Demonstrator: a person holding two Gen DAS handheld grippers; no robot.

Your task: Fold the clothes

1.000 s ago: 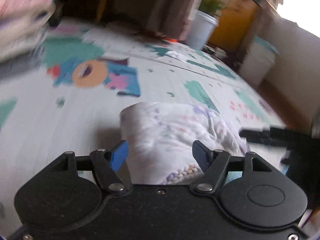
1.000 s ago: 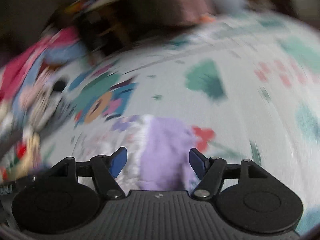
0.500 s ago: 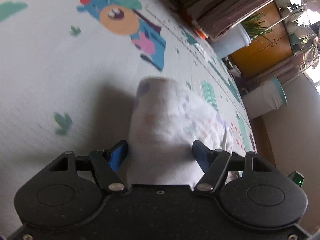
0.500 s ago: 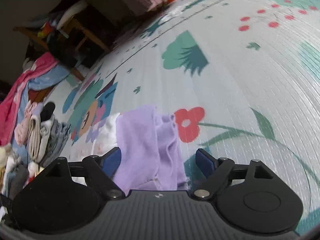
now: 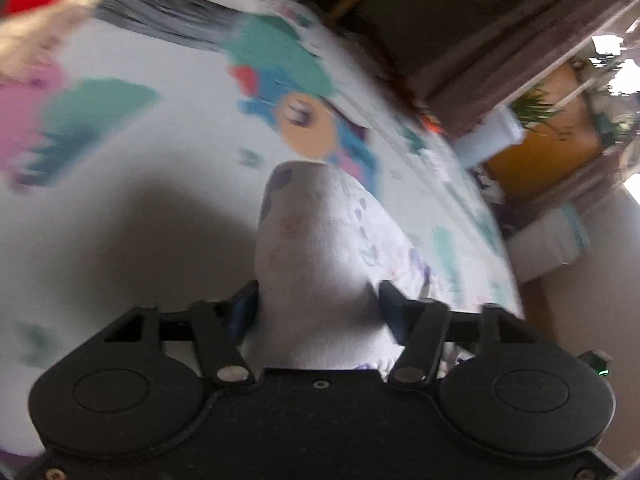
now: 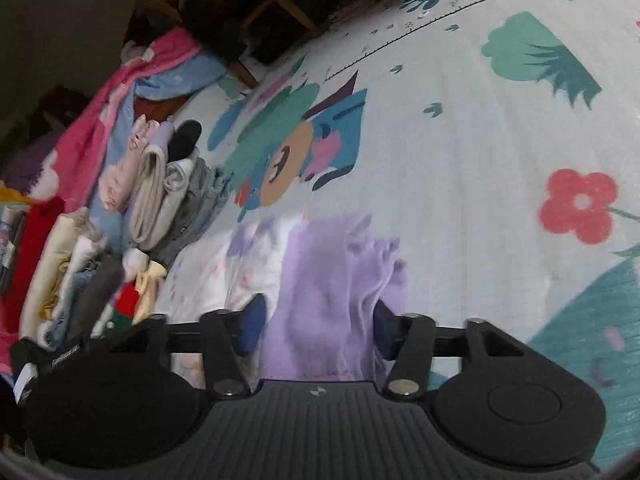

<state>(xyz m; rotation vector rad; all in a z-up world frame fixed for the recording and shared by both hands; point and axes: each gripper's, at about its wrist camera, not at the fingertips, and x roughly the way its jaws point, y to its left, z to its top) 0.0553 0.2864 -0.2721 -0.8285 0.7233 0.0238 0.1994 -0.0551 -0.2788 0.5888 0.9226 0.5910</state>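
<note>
A folded white garment with small pastel prints (image 5: 316, 248) fills the gap between the fingers of my left gripper (image 5: 314, 312), lifted above the play mat. In the right wrist view the same garment shows its lilac part (image 6: 328, 280) and white printed part (image 6: 224, 264). The lilac part sits between the fingers of my right gripper (image 6: 318, 330). Both grippers' jaws stand partly apart, with cloth bunched between them. Whether the pads press the cloth is hidden.
A patterned play mat (image 6: 460, 140) covers the floor. A row of folded clothes (image 6: 160, 192) and a pink and blue heap (image 6: 120, 92) lie at the left. A wooden stool (image 6: 260, 8), a white bin (image 5: 552, 240) and a potted plant (image 5: 532, 108) stand beyond the mat.
Both grippers have swung with the garment towards the stack of folded clothes. The stack now looms larger at the left of the right wrist view.
</note>
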